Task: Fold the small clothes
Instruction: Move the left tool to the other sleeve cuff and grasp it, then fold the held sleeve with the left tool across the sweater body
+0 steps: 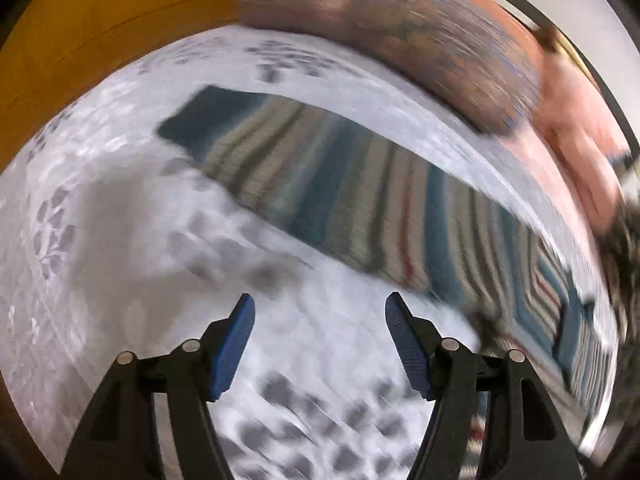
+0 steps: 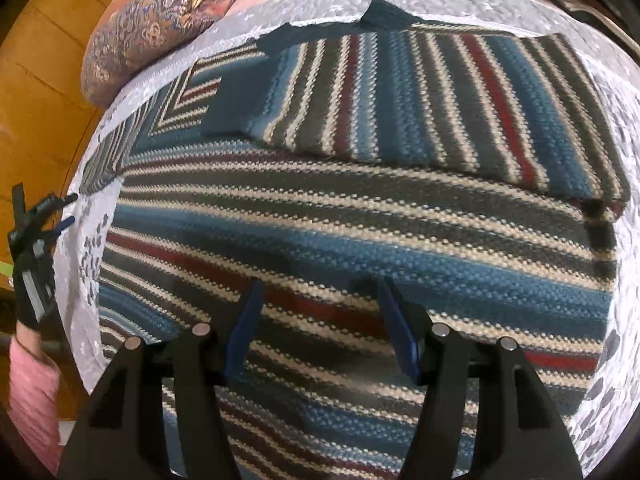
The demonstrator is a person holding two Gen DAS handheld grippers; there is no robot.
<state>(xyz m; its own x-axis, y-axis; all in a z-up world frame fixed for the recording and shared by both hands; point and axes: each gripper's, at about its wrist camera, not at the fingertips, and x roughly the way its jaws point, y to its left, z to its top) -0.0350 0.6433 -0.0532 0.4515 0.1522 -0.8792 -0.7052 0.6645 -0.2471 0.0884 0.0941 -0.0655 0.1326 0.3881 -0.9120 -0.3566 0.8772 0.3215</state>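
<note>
The fingers of the right gripper (image 2: 320, 320) are spread apart and hold nothing; they hover just above the striped sweater (image 2: 360, 232). The fingers of the left gripper (image 1: 320, 344) are likewise spread and empty, over the white patterned cover (image 1: 120, 240), beside the sweater (image 1: 320, 184). The left wrist view is blurred.

One sweater lies flat on the cover. One sleeve (image 2: 420, 100) is folded across its far part. Beyond it lies one patterned cushion (image 2: 152, 36).

Step in hand, as judged: partway through folding, between grasps. The next move calls for each gripper to close on a sweater edge, probably the near hem or the unfolded side, and carry it over.

Count: two grippers, one sweater, one cushion, one pink sleeve (image 2: 32, 384) of the person.
</note>
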